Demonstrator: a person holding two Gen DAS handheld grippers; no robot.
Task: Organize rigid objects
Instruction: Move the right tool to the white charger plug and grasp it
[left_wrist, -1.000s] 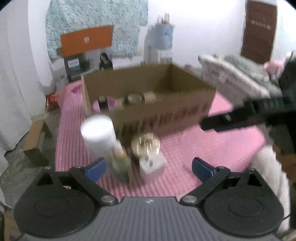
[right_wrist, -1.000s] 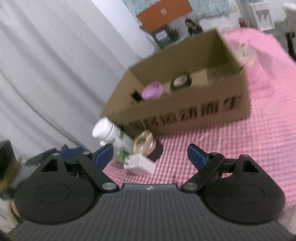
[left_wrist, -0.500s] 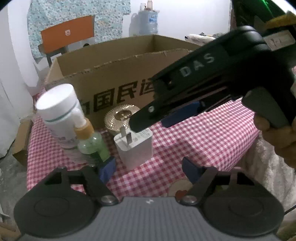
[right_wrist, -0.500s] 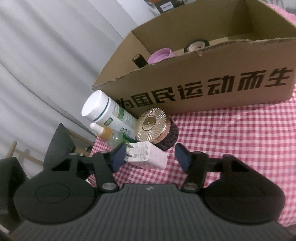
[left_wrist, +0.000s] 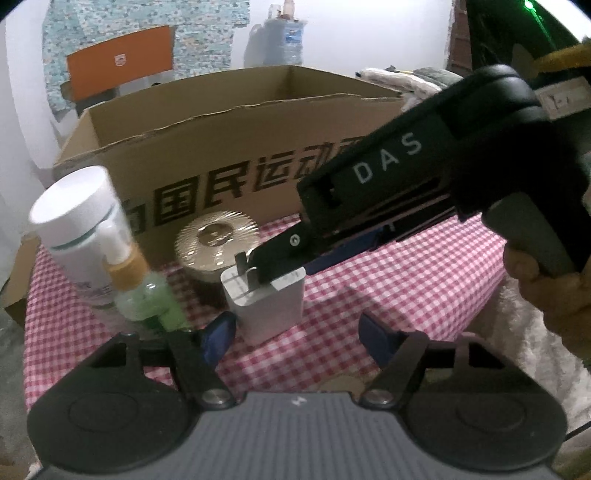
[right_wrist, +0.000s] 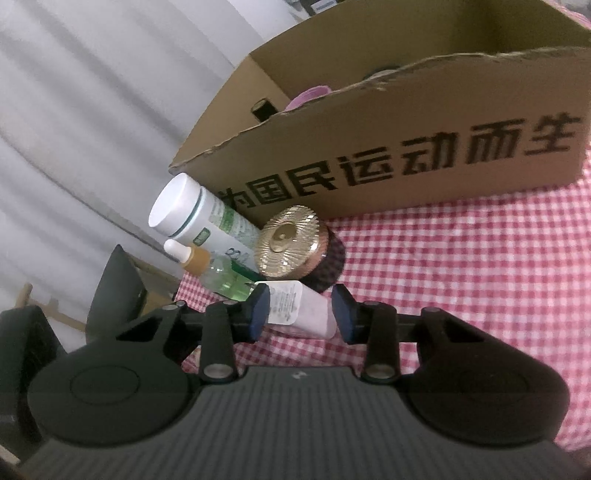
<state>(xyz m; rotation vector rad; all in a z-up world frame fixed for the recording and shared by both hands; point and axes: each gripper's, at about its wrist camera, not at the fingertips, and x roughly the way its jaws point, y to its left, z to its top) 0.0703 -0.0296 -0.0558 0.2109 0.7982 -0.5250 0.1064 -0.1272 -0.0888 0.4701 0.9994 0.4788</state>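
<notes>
now right claw (right_wrist: 299, 314) closing around white charger (right_wrist: 299, 310), left claw (left_wrist: 295, 334) closing, nothing between, bare checked cloth (right_wrist: 461, 266) rightward

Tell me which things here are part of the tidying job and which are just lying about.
Job: white charger, gold-lidded jar, dropper bottle, white bottle, cardboard box, right gripper closing around the charger.
Lying about: orange board, water jug, curtain.

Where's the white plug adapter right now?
The white plug adapter stands on the pink checked tablecloth between the closing right claw pads, just before the gold-lidded jar.
</notes>
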